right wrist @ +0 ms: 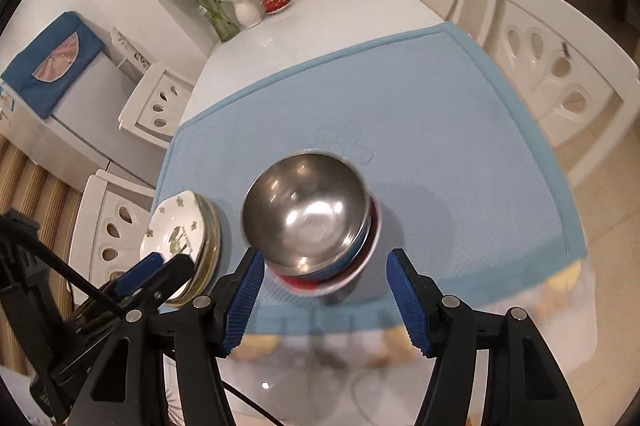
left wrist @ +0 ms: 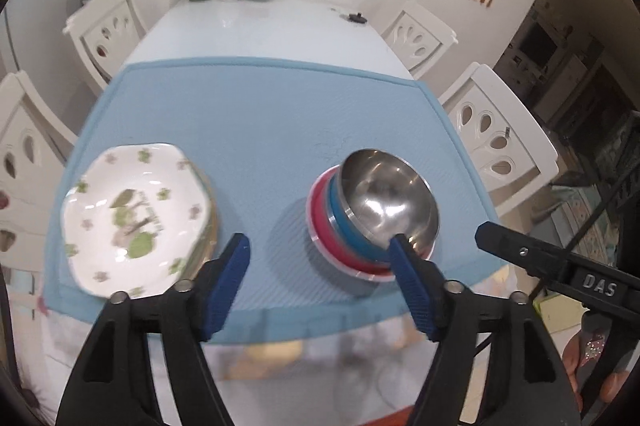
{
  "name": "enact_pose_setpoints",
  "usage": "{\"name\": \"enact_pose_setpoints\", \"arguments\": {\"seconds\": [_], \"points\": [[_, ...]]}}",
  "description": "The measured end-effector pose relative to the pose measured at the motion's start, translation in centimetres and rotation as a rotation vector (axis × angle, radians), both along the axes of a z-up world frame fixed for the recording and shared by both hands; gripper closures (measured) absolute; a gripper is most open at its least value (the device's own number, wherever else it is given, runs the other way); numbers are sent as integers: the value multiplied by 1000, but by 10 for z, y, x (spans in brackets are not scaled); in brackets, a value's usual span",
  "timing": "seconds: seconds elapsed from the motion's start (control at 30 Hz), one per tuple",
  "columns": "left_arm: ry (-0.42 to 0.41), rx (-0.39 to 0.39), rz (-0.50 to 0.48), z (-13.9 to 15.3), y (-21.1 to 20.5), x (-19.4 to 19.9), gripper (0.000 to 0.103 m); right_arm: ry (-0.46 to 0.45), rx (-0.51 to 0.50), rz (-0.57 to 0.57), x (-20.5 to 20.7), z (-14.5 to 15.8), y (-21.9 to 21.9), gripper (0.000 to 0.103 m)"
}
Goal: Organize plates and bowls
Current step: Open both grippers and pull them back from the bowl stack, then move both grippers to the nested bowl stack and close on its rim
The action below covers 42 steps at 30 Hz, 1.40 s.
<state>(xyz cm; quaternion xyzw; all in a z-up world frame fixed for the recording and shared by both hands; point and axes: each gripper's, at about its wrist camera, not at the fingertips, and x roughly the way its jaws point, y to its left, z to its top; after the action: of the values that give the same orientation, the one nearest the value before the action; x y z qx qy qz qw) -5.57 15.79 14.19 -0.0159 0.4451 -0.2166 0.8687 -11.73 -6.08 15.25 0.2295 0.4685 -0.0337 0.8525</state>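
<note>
Left claw [left wrist: 318, 246] and right claw [right wrist: 324, 260]: both spread wide at lower centre of their views, gripping nothing. Just beyond, stacked steel bowls [right wrist: 306, 210] centre frame and floral plates [left wrist: 136, 214] piled lower left, both on the blue mat [left wrist: 260, 114] covering the desk [left wrist: 260, 22]. Bowls likely light, stiff, slippery, best pinched at the rim; plates probably heavier and breakable, best taken by the edge.

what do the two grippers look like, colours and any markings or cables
Both are black plastic clamp-style tools with two fingers, each faced with a ribbed blue pad and pinned by round silver bolts. The left gripper shows this in its own view; the right gripper matches it. Seen from the left, the right one carries raised letters "DAS". A black cable runs along the left one.
</note>
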Motion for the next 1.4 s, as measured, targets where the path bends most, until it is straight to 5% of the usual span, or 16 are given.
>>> {"name": "enact_pose_setpoints", "arguments": {"seconds": [0.4, 0.8, 0.97, 1.4], "points": [[-84, 39, -55, 26, 35, -42, 26, -51, -39, -64, -55, 9, 73, 41], [29, -71, -79, 10, 14, -16, 26, -75, -52, -64, -48, 6, 46, 36], [129, -156, -56, -17, -19, 26, 26, -71, 13, -64, -28, -5, 16, 36], [255, -31, 78, -94, -61, 79, 26, 39, 91, 5, 37, -84, -40, 35]]}}
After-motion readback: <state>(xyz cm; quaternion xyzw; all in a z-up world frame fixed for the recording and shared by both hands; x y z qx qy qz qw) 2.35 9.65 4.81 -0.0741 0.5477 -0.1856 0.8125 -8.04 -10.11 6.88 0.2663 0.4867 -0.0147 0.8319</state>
